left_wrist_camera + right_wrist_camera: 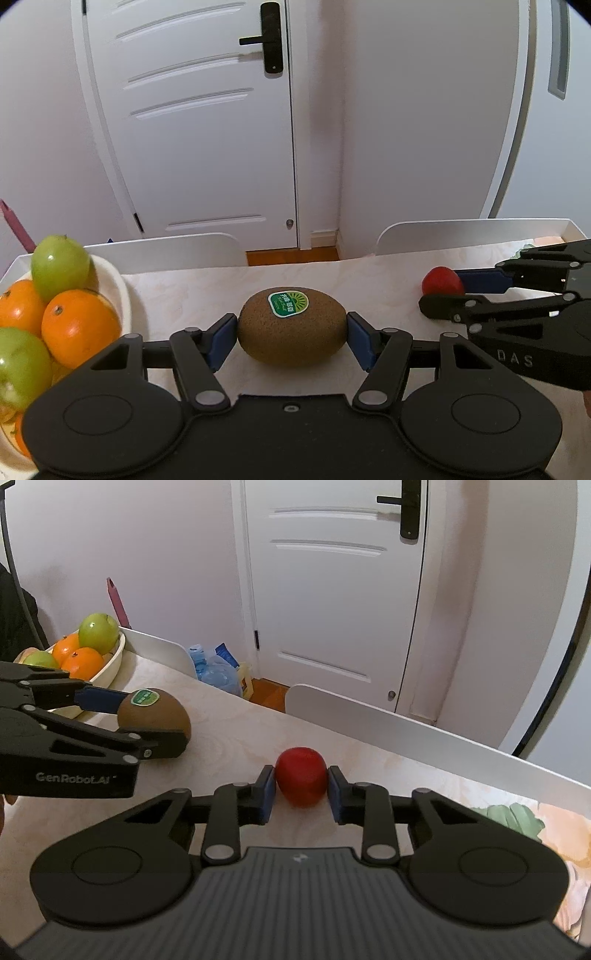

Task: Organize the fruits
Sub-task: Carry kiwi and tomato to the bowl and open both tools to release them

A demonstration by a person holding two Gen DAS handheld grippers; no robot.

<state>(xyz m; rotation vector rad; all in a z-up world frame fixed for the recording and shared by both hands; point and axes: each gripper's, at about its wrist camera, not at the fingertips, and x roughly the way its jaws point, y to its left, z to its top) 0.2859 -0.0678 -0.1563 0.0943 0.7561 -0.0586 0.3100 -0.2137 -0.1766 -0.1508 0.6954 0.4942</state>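
My left gripper (291, 338) is shut on a brown kiwi (291, 326) with a green sticker, its blue pads against both ends, low over the table. The kiwi also shows in the right wrist view (155, 716), held in the left gripper (147, 723). My right gripper (301, 792) is shut on a small red fruit (301, 775), pads on both sides. The red fruit shows in the left wrist view (442, 280), held in the right gripper (447, 291). A cream bowl (118, 291) at the left holds oranges (79, 326) and green apples (59, 266).
The table (369, 288) has a pale marbled cloth with a floral print at the right (517, 816). Two white chair backs (173, 251) stand at its far edge. A white door (207, 129) is behind. A plastic bag with bottles (218, 672) lies on the floor.
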